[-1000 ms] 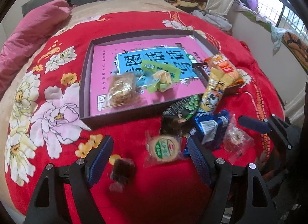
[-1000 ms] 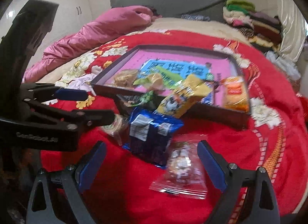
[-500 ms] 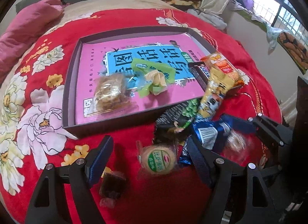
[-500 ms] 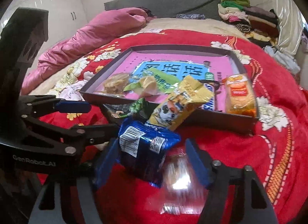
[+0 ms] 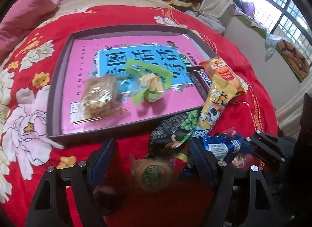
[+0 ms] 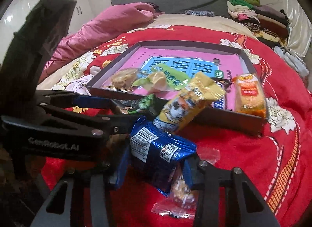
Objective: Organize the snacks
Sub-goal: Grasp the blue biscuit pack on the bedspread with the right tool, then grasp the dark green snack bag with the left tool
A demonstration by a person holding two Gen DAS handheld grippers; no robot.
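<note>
My right gripper [image 6: 154,170] is closing its jaws around the blue snack packet [image 6: 156,154], which sits between the blue pads with a clear-wrapped candy [image 6: 180,191] tucked under it; the pads look right against the foil, though I cannot tell how firmly they press. My left gripper [image 5: 150,160] hangs released, jaws wide, over the red floral blanket [image 5: 243,74], with a round green-labelled biscuit [image 5: 153,174] lying blurred between the pads and touching neither, and a small dark wrapped sweet [image 5: 106,192] near the left pad. Just beyond, the dark shallow tray [image 5: 58,82] rests on the bed, lined with a pink and blue printed sheet; inside lie a clear-wrapped brown cake [image 5: 99,96] and a green-wrapped pastry [image 5: 150,82]. A yellow cartoon packet [image 6: 187,104] leans over the tray's near rim, an orange packet [image 6: 249,94] rests on the rim's corner, and a dark green-printed packet [image 5: 175,129] lies against the tray's outer wall.
</note>
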